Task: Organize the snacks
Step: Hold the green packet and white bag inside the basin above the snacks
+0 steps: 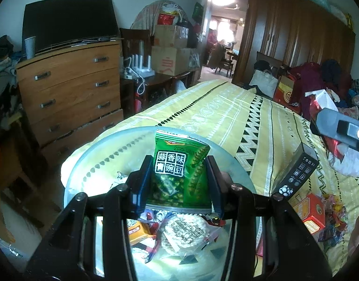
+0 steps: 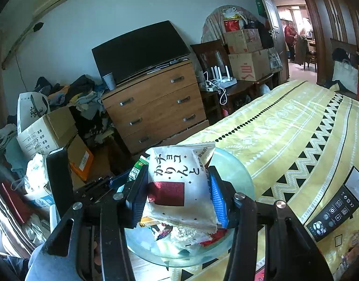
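Note:
My left gripper is shut on a green pea snack packet and holds it upright above a clear glass plate on the bed. Several snacks lie in the plate under it. My right gripper is shut on a white snack packet with a red square, over the same plate. The left gripper shows at the left of the right wrist view. The right gripper shows at the right edge of the left wrist view.
The bed has a yellow patterned cover. A black box, an orange box and loose candies lie on it to the right. A wooden dresser with a TV stands beyond the bed's left edge.

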Motion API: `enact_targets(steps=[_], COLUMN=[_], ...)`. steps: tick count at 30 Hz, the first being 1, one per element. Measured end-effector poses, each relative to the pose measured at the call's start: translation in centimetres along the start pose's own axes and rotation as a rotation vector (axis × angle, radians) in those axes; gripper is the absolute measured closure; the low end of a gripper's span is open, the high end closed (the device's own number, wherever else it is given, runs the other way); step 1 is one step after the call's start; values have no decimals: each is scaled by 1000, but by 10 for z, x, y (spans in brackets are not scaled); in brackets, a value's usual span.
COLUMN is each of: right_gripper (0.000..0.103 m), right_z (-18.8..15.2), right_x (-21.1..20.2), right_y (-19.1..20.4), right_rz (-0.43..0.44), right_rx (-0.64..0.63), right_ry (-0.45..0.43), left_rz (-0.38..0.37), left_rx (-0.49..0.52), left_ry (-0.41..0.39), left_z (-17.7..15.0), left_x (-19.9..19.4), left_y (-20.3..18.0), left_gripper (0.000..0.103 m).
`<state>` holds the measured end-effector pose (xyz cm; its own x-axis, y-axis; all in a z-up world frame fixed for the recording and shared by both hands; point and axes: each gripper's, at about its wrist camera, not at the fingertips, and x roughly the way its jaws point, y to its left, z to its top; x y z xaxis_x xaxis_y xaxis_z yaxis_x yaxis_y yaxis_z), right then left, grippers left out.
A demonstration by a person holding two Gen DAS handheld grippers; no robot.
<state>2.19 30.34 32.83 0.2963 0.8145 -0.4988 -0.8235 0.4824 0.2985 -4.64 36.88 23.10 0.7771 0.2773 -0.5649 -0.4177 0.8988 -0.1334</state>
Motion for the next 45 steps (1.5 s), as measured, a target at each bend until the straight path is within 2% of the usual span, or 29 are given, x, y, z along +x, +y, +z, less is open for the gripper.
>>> enact_targets(steps=[10, 45], right_gripper=[51, 51], right_z=[-1, -5], right_x=[14, 42], right_y=[1, 10], right_rz=[-13, 4], right_rx=[-9, -14], right_ry=[26, 63], left_rz=[40, 71], left_rx=[2, -8], left_ry=[31, 56], left_z=[-3, -5], left_x=[11, 22], left_y=[8, 19], left_gripper=[58, 58])
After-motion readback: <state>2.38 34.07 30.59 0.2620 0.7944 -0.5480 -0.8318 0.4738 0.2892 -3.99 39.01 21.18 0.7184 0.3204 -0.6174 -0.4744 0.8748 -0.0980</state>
